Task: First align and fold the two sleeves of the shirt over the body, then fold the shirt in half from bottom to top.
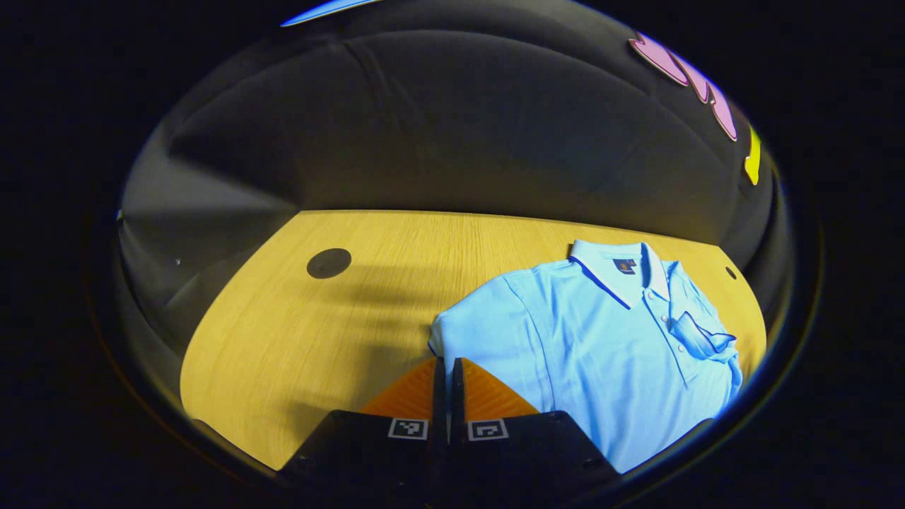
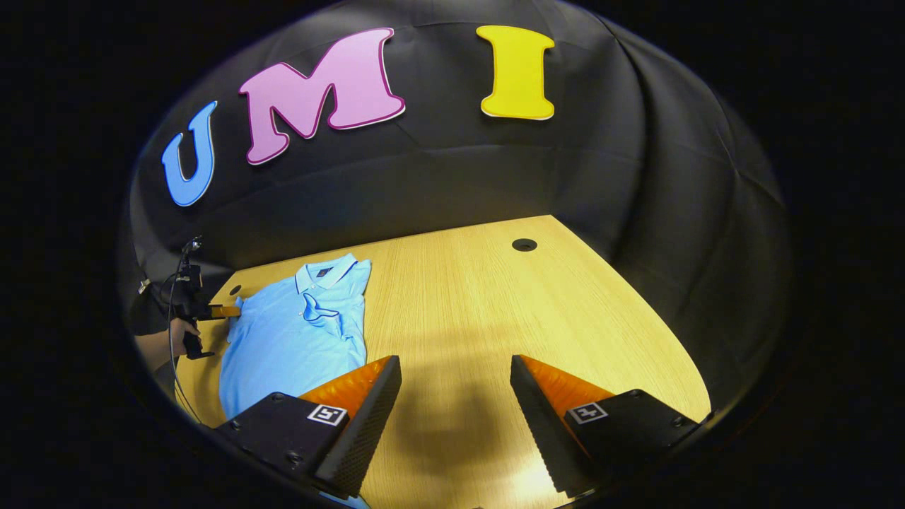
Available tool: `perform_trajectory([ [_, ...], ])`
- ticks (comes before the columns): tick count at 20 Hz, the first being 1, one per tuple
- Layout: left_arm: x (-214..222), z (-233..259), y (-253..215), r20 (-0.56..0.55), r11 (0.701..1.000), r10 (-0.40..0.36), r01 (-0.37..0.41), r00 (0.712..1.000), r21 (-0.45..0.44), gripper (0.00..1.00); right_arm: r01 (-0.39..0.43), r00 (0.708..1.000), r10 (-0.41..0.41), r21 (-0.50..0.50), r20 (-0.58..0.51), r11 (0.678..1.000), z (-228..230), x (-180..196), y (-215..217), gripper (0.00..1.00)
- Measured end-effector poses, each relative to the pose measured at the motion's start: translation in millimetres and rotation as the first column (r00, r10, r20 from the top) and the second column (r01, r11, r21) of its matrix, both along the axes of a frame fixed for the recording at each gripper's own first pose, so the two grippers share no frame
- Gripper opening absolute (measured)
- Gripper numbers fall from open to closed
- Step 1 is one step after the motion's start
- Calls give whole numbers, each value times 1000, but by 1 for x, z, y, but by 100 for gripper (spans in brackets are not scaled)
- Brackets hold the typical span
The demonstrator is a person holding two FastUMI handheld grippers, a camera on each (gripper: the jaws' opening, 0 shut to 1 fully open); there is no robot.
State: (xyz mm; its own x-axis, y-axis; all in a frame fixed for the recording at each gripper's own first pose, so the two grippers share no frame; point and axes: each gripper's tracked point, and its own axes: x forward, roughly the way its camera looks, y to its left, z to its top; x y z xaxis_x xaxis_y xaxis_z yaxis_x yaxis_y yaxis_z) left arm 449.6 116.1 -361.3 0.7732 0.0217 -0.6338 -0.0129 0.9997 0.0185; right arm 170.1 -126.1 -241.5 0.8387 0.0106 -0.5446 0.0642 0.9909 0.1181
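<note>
Blue shirt [image 1: 601, 346]: left gripper [image 1: 448, 375] pinched together at the sleeve [image 1: 474, 332], right gripper [image 2: 456, 396] wide, empty — lift gently, fold square.

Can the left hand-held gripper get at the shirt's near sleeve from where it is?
Probably yes: the left hand-held gripper points at the sleeve edge of the shirt, nothing lying between, but its jaws are shut and must open first.
</note>
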Motion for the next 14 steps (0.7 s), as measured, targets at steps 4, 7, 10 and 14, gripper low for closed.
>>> perform_trajectory([
  [4, 7, 38, -27, 54, 999, -41, 41, 998, 0, 6, -8, 1000, 8, 14, -2, 1000, -2, -2, 2, 97],
  [7, 14, 68, -61, 100, 996, -90, 91, 991, -12, 6, -15, 1000, 15, 17, 6, 1000, -1, -1, 4, 97],
  [10, 16, 89, -104, 134, 988, -141, 149, 981, -51, 6, -19, 1000, 19, 29, 2, 999, -1, -2, 4, 97],
  [14, 15, 100, -162, 154, 971, -204, 220, 967, -97, 6, -27, 1000, 27, 43, 2, 999, 2, -3, 4, 99],
])
